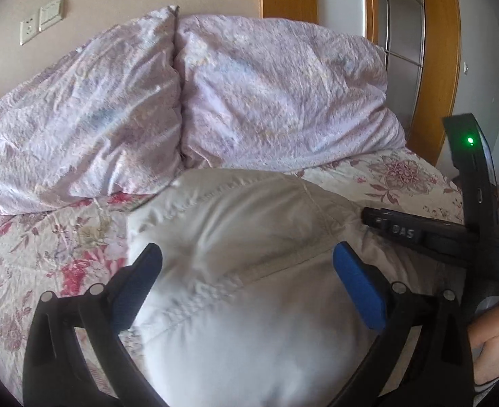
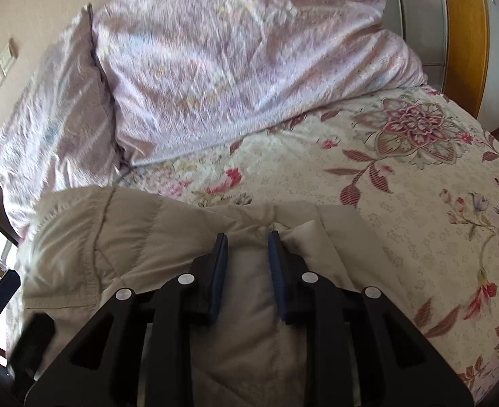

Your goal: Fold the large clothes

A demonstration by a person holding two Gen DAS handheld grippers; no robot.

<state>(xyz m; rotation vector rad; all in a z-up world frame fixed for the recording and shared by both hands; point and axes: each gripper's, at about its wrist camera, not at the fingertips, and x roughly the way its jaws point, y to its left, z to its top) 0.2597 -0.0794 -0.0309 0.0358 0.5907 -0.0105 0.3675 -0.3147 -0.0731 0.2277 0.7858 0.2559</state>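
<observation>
beige quilted jacket [image 2: 168,237] lies on the floral bedspread [image 2: 402,176], near edge. looks puffy, light, soft and probably slick, so it will likely spring back; best held at hems or seams, not the padded middle. right gripper [image 2: 247,247] has its fingers close together, pinching a fold of the jacket. left gripper [image 1: 247,264] is spread wide over the bulge, holding nothing. crumpled lilac duvet [image 1: 181,101] just beyond limits the room to spread out.
</observation>
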